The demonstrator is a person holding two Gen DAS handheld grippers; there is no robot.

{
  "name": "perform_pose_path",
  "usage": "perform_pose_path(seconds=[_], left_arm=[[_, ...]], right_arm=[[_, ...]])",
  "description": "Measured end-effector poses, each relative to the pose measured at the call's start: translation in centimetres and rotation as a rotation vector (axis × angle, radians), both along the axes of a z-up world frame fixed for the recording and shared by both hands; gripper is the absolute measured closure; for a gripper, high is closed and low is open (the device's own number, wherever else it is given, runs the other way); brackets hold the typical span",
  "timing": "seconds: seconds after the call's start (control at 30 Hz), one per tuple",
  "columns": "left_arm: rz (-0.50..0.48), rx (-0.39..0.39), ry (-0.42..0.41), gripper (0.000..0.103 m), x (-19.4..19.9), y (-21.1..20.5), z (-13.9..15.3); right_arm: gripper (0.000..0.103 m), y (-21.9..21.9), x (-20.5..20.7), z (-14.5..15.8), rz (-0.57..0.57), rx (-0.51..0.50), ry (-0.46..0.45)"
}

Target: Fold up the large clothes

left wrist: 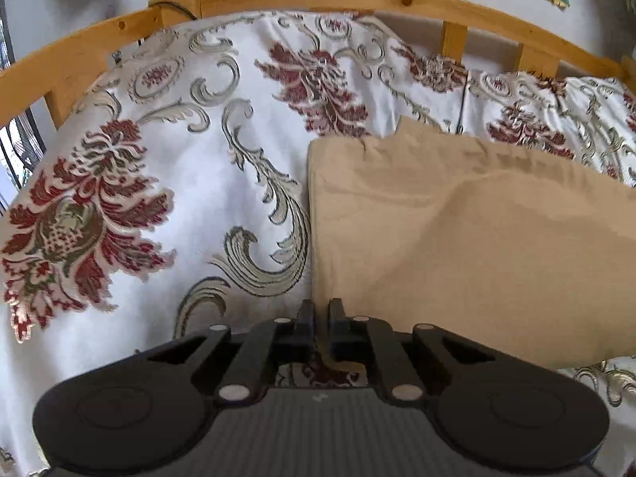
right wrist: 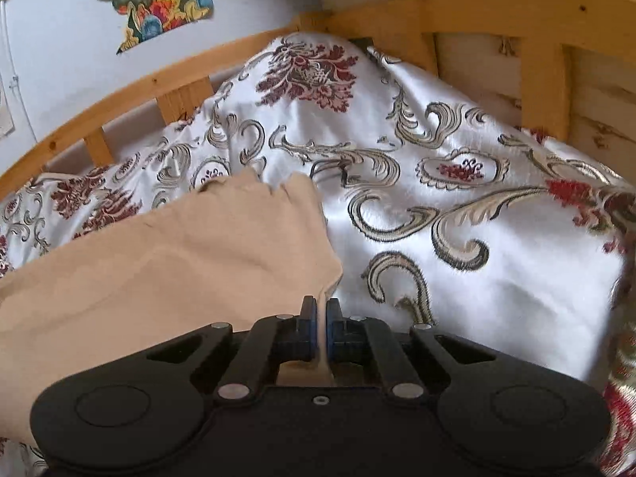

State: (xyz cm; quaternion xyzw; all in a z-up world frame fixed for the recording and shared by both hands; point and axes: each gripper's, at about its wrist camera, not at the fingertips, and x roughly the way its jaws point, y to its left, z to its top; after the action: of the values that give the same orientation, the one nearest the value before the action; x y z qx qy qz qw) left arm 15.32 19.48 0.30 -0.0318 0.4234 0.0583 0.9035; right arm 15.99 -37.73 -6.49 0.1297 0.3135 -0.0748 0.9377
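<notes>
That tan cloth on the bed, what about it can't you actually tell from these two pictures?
- Tan cloth: its kind of garment; the left wrist view's right edge cuts it off, and the right wrist view's left edge does too.
- Its near corners: hidden behind the left gripper and the right gripper, each shut on the cloth.
- Its underside and any layers: pressed against the floral bedspread.
- The person's hands: behind both cameras.

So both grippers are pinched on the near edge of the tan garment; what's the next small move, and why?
Probably lift both corners together and carry them toward the far edge. The left gripper and right gripper are each shut on a near corner of the tan garment, which lies flat on the patterned bedspread, not yet folded over.
</notes>
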Motion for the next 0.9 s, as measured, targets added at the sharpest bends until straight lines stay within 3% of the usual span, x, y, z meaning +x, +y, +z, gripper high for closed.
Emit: perform_pose_path(seconds=[0.03,0.13,0.23,0.27,0.43,0.57,0.67,0.77,0.83,0.9], left_arm=[[0.006,0.001,-0.007,0.092,-0.2,0.0,0.2],[0.035,0.030,-0.034,0.085,-0.6,-0.5,0.8],[0.096,0.074,-0.077,0.036,-1.0,-1.5,1.3],[0.111,0.093,-0.116,0.028,-1.2,-2.0,1.6],[0.041,0.157,-0.250,0.016,0.2,-4.9,3.3],[-0.145,0.158,-0.287,0.015,4.9,-9.5,3.5],[-0.257,0.177,-0.281,0.015,7.8,-12.5,2.3],[-0.285,0.194,-0.250,0.015,10.3,-14.0,0.3],[-0.261,0.175,-0.224,0.012,11.5,-14.1,-1.1],[-0.230,0.103,-0.222,0.008,12.0,-13.1,-1.6]], right_arm=[[0.097,0.2,-0.1,0.1,-0.001,-0.008,-0.008],[0.078,0.9,-0.6,0.7,0.005,-0.023,-0.054],[0.059,2.9,-1.1,1.4,0.047,-0.113,-0.105],[0.049,3.8,-1.5,1.6,0.064,-0.151,-0.126],[0.018,8.1,-2.0,2.2,0.170,-0.263,-0.181],[0.006,11.1,0.2,2.8,0.211,-0.258,-0.187],[0.002,13.3,1.8,3.2,0.208,-0.342,-0.245],[0.001,14.8,3.8,2.9,0.070,-0.513,-0.192],[0.003,14.1,4.3,3.1,0.000,-0.500,-0.181],[0.004,14.4,4.0,4.1,0.072,-0.450,-0.273]])
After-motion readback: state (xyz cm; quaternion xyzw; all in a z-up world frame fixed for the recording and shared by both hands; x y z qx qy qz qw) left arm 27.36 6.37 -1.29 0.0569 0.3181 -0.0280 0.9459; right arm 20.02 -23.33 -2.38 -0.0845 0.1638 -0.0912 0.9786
